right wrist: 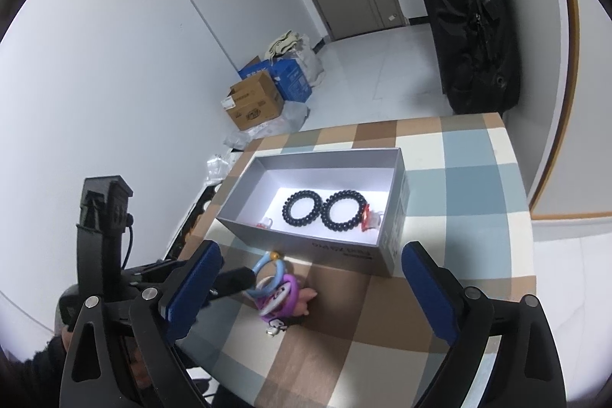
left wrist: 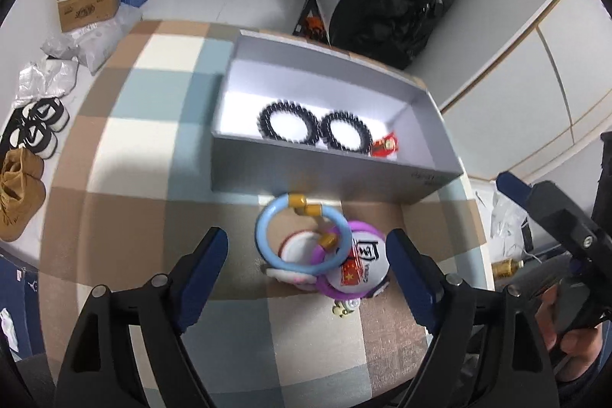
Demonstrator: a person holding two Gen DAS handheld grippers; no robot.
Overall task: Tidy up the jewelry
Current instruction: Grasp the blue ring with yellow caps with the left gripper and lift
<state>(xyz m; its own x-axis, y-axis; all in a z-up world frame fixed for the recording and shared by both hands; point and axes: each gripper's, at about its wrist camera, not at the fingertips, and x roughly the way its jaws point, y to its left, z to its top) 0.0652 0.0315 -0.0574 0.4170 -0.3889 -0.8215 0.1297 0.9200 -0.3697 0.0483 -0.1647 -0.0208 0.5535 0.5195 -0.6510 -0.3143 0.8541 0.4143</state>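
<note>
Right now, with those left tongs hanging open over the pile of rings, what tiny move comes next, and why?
Probably lower the left tongs a little and close on the blue ring. Their jaws stand open with the ring between them, untouched, and the grey box already holds two black bracelets.

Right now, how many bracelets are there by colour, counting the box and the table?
Black bead bracelets in the grey box: 2
Blue bracelet on the table: 1
Purple bracelet on the table: 1
Total: 4

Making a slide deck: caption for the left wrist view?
Open left tool above blue ring and purple ring; grey box holds two black bracelets.
</note>
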